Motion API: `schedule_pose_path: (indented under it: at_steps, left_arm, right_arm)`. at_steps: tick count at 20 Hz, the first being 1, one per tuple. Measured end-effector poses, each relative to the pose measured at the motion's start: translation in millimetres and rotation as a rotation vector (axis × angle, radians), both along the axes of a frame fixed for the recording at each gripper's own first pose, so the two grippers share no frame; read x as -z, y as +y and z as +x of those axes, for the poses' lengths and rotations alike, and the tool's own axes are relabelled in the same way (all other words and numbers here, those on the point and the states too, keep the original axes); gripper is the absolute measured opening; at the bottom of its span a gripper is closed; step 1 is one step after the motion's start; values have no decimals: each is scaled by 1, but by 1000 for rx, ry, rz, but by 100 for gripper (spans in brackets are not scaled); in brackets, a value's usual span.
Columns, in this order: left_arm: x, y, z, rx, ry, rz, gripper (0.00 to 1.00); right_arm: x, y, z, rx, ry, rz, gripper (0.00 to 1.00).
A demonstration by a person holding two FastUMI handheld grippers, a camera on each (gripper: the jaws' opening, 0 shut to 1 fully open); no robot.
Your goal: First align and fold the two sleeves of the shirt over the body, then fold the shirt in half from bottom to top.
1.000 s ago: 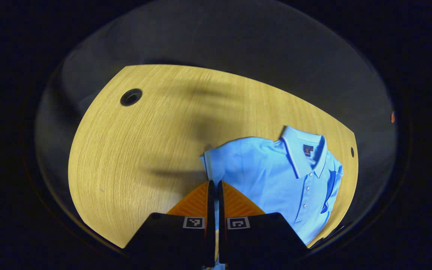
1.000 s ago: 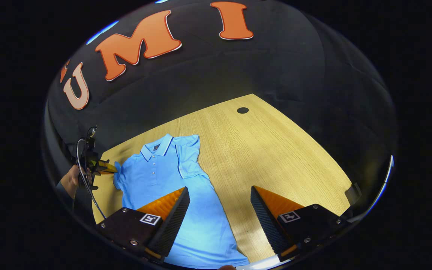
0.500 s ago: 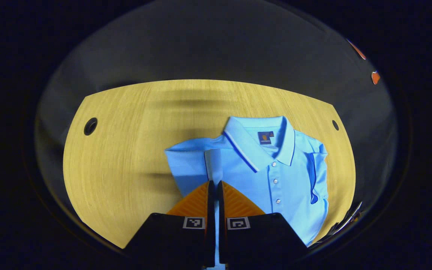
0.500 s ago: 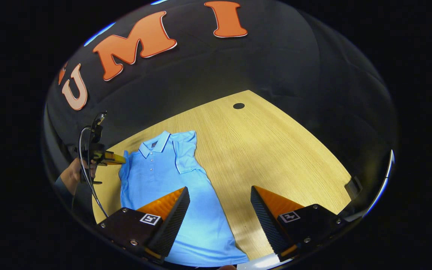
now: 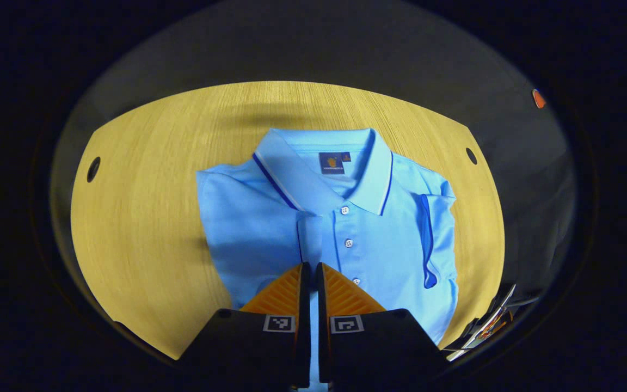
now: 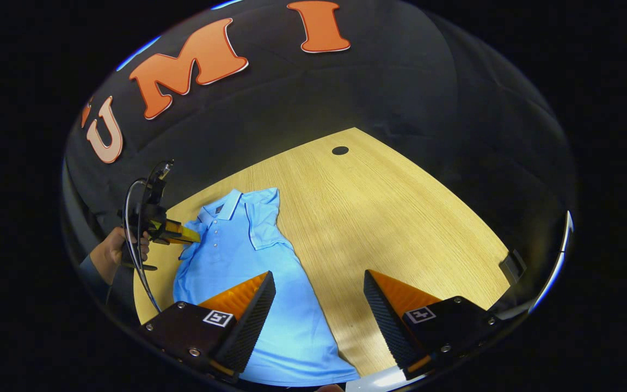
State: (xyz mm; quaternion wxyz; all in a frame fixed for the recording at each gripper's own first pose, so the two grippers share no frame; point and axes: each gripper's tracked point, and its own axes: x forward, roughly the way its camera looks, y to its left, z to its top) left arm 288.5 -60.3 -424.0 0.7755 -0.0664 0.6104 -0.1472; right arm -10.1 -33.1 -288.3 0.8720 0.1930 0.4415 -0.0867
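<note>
Light blue polo shirt (image 5: 379,239) lies front-up on the wooden table (image 5: 139,228), collar (image 5: 324,169) toward the booth wall, buttons showing down the placket. In the right gripper view the shirt (image 6: 270,305) sits toward the table's left part, its hem near the front edge.

Sleeve on the shirt's far side from the left gripper (image 5: 437,239) is already folded onto the body, a dark trimmed edge running down it. The other sleeve (image 5: 310,245) is drawn across the chest as a narrow strip, ending just beside the placket below the collar.

Left gripper (image 5: 310,283): fingers pressed together with that sleeve's fabric pinched between them, poised over the shirt's chest. From the right gripper view the same tool (image 6: 183,235) reaches in over the shirt's shoulder, held by a hand (image 6: 115,251) with a cable looping past it.

Right gripper (image 6: 319,294): fingers spread wide apart, holding nothing; one finger hangs over the shirt's lower body, the other over bare table beside the shirt.

Round holes in the table (image 6: 340,150), well away from the shirt, near the back corners.
</note>
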Motion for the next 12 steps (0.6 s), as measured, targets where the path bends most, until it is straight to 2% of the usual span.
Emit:
schedule_pose_path:
  at_steps: [4,7,8,12]
  left_arm:
    - [1,-9,-5,-54,62,-76,10]
    - [-1,-7,-1,-163,122,-163,10]
    - [-1,-5,0,-174,122,-174,10]
    - [-18,1,9,-131,65,-202,12]
  right_arm:
    - [1,2,0,1,1,6,99]
    - [2,3,-2,-6,6,6,99]
    - [2,4,-1,-10,5,5,99]
    - [3,6,-3,-14,7,3,99]
